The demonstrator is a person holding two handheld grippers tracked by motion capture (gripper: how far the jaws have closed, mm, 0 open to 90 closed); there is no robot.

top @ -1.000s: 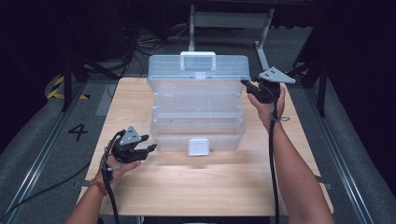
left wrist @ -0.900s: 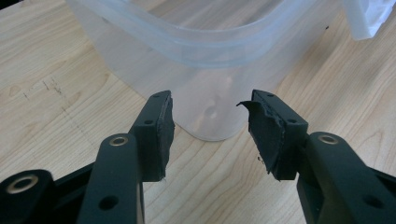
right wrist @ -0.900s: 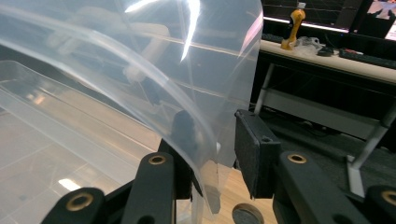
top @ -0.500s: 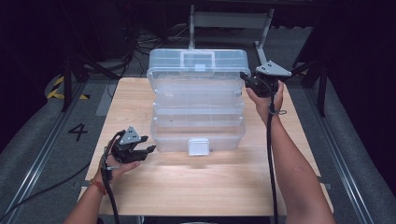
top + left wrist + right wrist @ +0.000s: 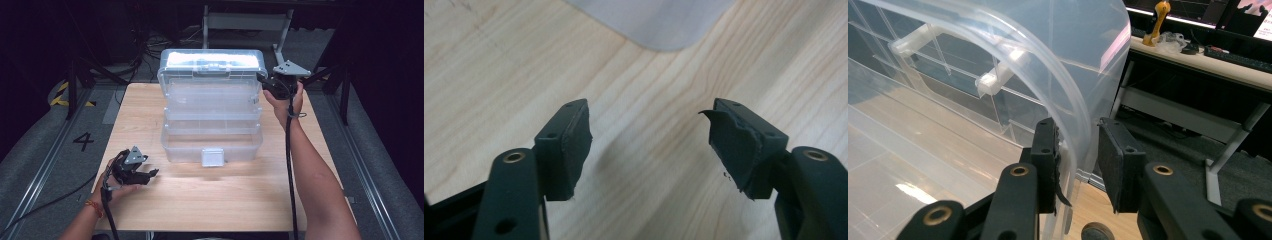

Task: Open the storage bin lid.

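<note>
A clear plastic tiered toolbox [image 5: 210, 140] stands open on the wooden table [image 5: 225, 200], its trays stepped back under the lid [image 5: 212, 61]. My right gripper [image 5: 264, 81] is at the lid's right end. In the right gripper view, that gripper [image 5: 1078, 150] is shut on the lid's curved rim [image 5: 1068, 105]. My left gripper [image 5: 151, 174] rests low over the table's front left, apart from the box. Its jaws have just been opening. In the left gripper view, it [image 5: 649, 130] stands open over bare wood with nothing between the pads.
A white latch [image 5: 212, 156] hangs on the box's front wall. A corner of the clear box [image 5: 659, 22] shows ahead of the left gripper. Beyond the table's far edge is a metal stand [image 5: 245, 22], with dark floor on both sides.
The lid has tipped, so its handle now looks flatter, and the right gripper sits slightly farther back. The left gripper has sunk toward the table and its jaws stand wider.
</note>
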